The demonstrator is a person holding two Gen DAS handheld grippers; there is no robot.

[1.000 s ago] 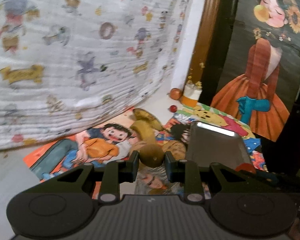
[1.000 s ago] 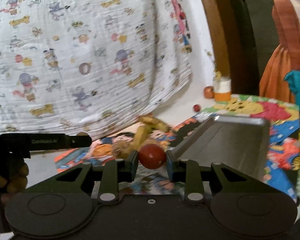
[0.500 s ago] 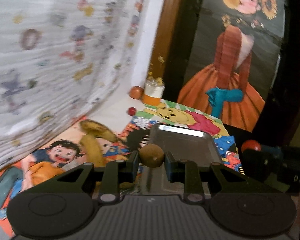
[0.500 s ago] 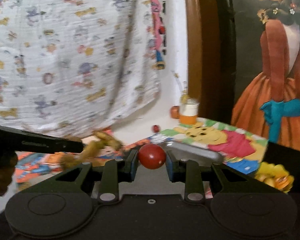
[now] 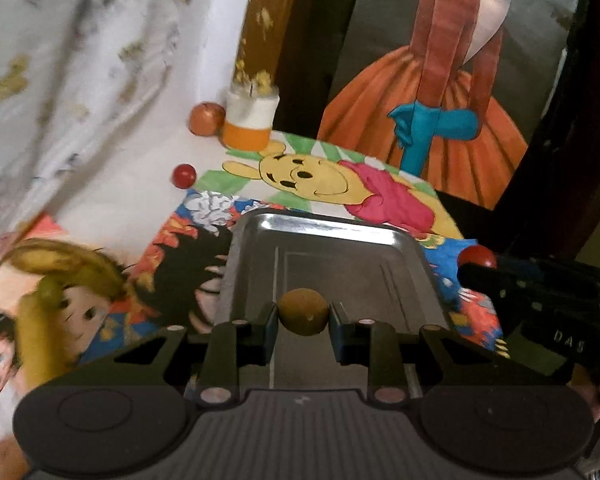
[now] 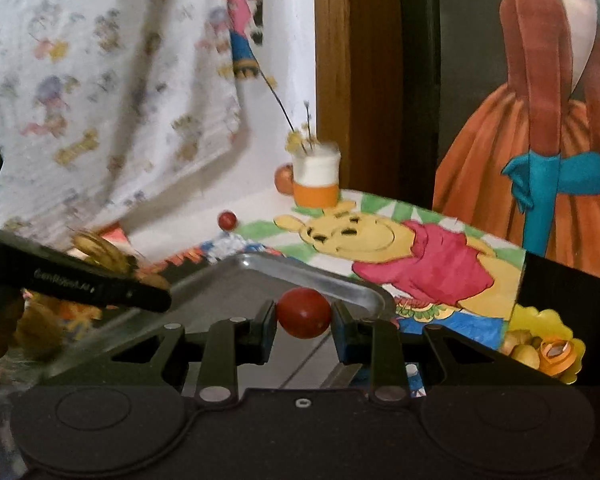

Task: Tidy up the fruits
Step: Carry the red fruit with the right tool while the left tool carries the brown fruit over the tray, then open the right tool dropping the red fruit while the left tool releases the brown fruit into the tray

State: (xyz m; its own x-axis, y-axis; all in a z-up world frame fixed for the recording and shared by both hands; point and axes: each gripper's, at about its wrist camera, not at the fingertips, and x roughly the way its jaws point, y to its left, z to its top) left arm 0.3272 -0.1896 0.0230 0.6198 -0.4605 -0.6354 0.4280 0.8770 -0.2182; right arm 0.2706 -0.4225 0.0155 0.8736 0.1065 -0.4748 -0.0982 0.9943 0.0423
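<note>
Over the metal tray (image 5: pixel 404 280) near the desk's back edge: left tool (image 5: pixel 303 322) clamped on a brown round fruit (image 5: pixel 302 312), tray floor directly beneath; right tool (image 6: pixel 304 322) pinching a red fruit (image 6: pixel 303 313), poised at the tray's right rim, likewise ready for lowering.

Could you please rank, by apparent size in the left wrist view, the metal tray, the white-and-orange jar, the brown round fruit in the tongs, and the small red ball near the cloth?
1. Metal tray
2. White-and-orange jar
3. Brown round fruit, though its nearness to the camera inflates it
4. Small red ball
</note>
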